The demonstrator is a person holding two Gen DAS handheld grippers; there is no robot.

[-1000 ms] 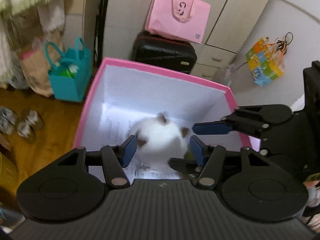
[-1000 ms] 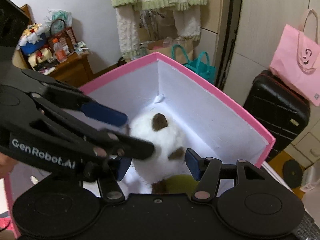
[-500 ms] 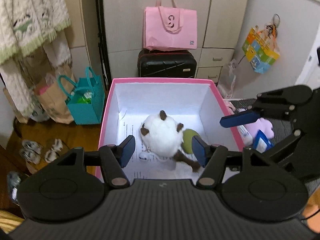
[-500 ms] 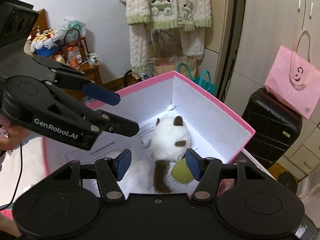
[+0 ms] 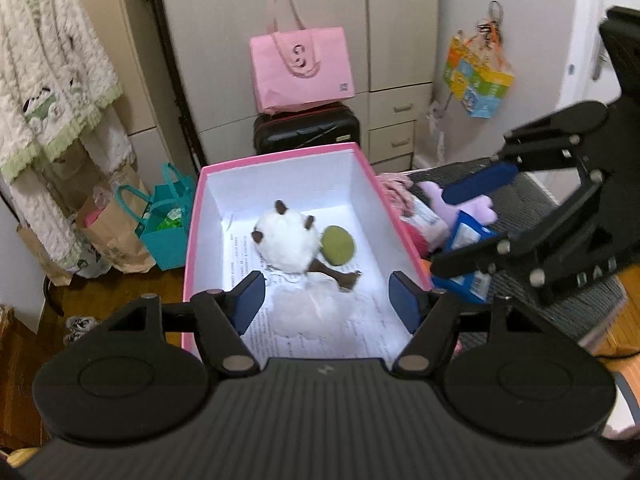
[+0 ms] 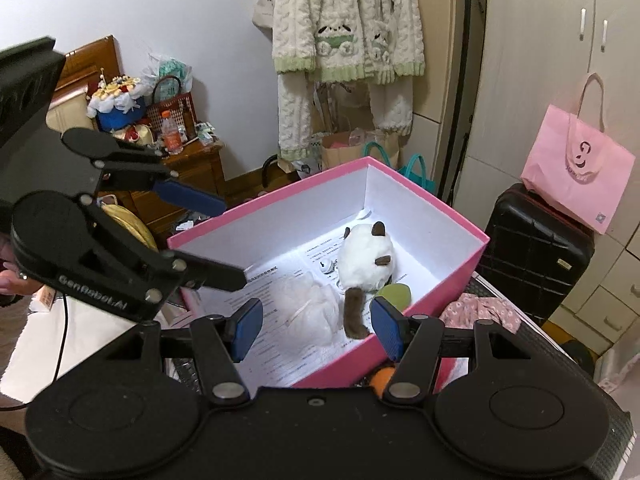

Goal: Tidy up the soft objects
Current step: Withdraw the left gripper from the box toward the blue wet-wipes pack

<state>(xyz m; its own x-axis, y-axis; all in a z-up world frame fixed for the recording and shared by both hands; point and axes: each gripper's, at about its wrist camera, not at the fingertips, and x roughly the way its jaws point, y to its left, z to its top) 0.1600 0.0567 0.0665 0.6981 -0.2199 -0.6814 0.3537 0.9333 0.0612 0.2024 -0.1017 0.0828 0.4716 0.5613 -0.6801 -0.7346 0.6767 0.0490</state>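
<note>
You're getting even indoor light; the pink box (image 5: 192,240) floor glares white, fisheye bends the edges, and the right hand-held gripper (image 5: 468,228) smears with motion blur.

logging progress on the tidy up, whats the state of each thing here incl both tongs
pink box: open, no lid on it
white plush cat: lying inside the box, released
green plush: in the box, against the cat
left tongs: open, empty, jaws have just been opening
right tongs: open, empty
purple plush: outside, right of the box
</note>
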